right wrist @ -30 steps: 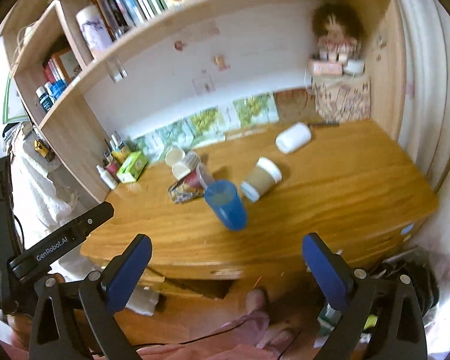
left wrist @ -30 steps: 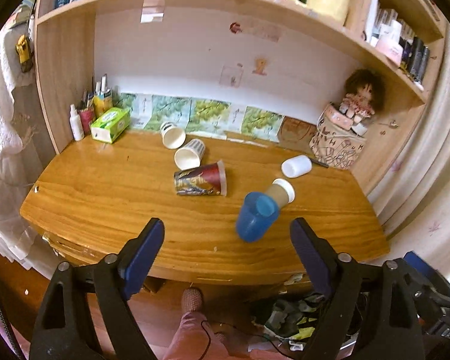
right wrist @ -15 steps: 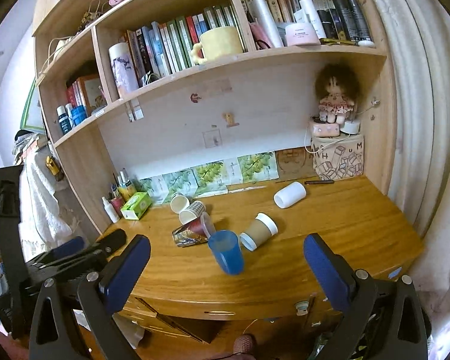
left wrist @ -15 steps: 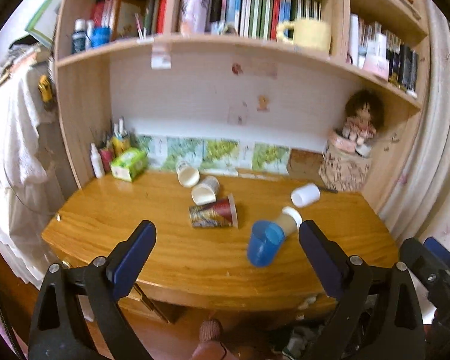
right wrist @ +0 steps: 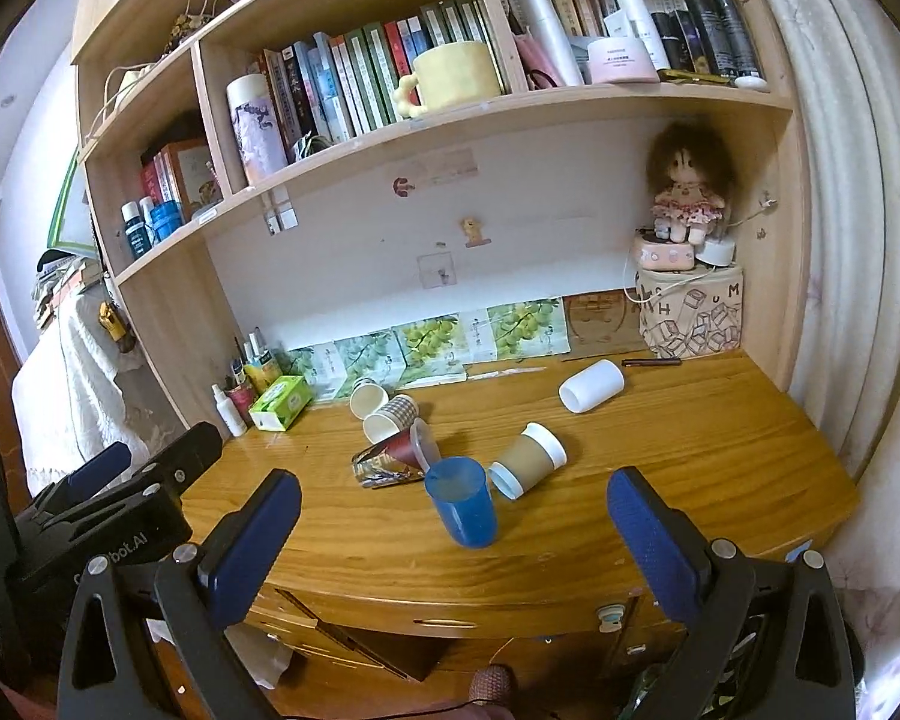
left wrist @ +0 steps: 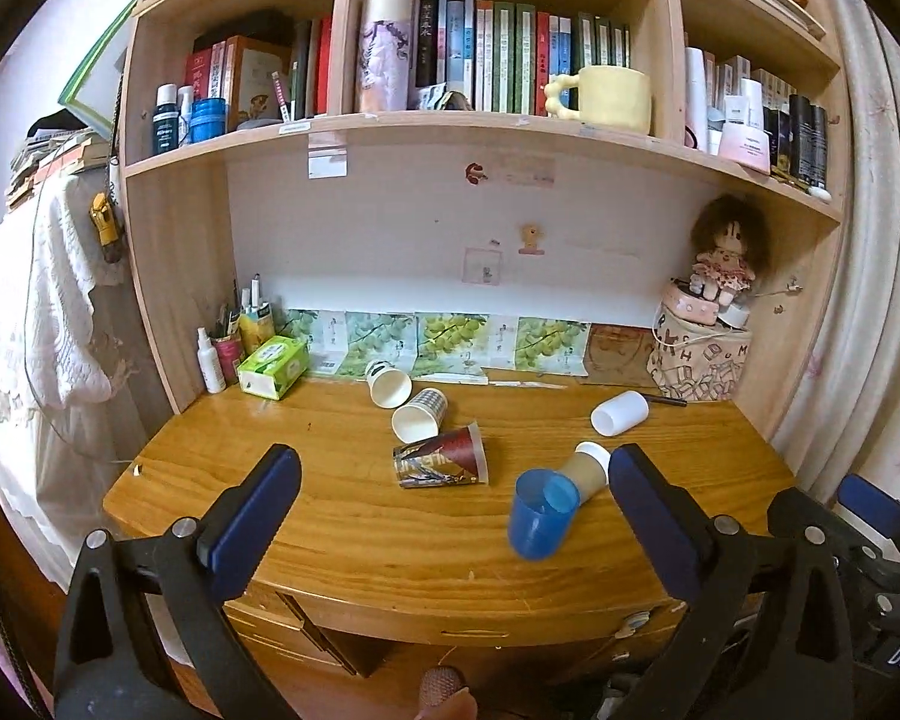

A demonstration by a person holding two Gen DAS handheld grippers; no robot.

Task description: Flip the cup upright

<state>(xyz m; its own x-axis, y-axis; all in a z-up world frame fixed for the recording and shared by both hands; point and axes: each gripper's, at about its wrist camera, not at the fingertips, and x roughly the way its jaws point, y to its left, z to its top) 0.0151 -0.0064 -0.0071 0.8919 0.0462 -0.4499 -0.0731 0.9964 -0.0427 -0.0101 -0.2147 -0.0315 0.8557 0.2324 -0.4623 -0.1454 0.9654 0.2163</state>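
Note:
A blue plastic cup (left wrist: 540,513) (right wrist: 463,502) stands upright near the desk's front edge. Behind it several cups lie on their sides: a brown cup with a white lid (left wrist: 585,468) (right wrist: 528,461), a red patterned cup (left wrist: 441,458) (right wrist: 390,461), two white paper cups (left wrist: 420,414) (right wrist: 390,417) and a white cup (left wrist: 619,413) (right wrist: 591,386). My left gripper (left wrist: 450,519) is open and empty, back from the desk. My right gripper (right wrist: 453,531) is open and empty too, in front of the desk edge.
The wooden desk (left wrist: 342,540) has a shelf unit above it. A green tissue box (left wrist: 272,366), bottles and pens stand at the back left. A doll on a patterned box (left wrist: 699,354) sits at the back right. Curtains hang at the right.
Both grippers have pulled back and tilted up from the desk, so more of the shelves shows. The cups have not moved.

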